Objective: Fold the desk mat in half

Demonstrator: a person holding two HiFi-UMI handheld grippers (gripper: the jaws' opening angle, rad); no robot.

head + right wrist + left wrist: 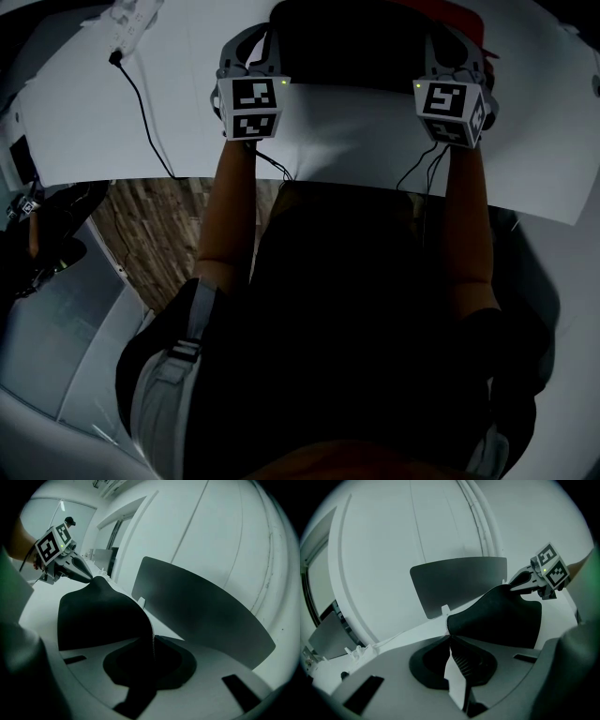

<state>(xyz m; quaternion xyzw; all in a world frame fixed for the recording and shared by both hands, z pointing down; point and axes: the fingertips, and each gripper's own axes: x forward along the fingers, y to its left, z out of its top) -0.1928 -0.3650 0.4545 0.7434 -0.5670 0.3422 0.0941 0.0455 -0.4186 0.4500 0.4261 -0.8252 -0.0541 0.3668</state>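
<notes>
Reaching out over the near edge of the bench (pixel 366 141), both forearms carry their tools forward. Off toward the left edge, a black cable (pixel 141 103) trails across the white top.

Left gripper (pixel 253 52): jaws together, pinched on the desk mat (pixel 347 42), and its own view shows the stitched rim nipped right between them. Right gripper (pixel 450 54), same story: jaws clamped on the dark rim at the other end of that edge.

Between the two, the mat humps up in a soft arch, its lower part resting on the bench toward the middle. That sag says limp and light, probably rubbery, nothing fragile. I'd judge it drapes rather than creases, so a hold at both ends of one edge should keep it square as it goes over. With one hold only, it would likely twist.

Farther off, a dark panel (pixel 459 581) stands upright along the far edge of the bench.
</notes>
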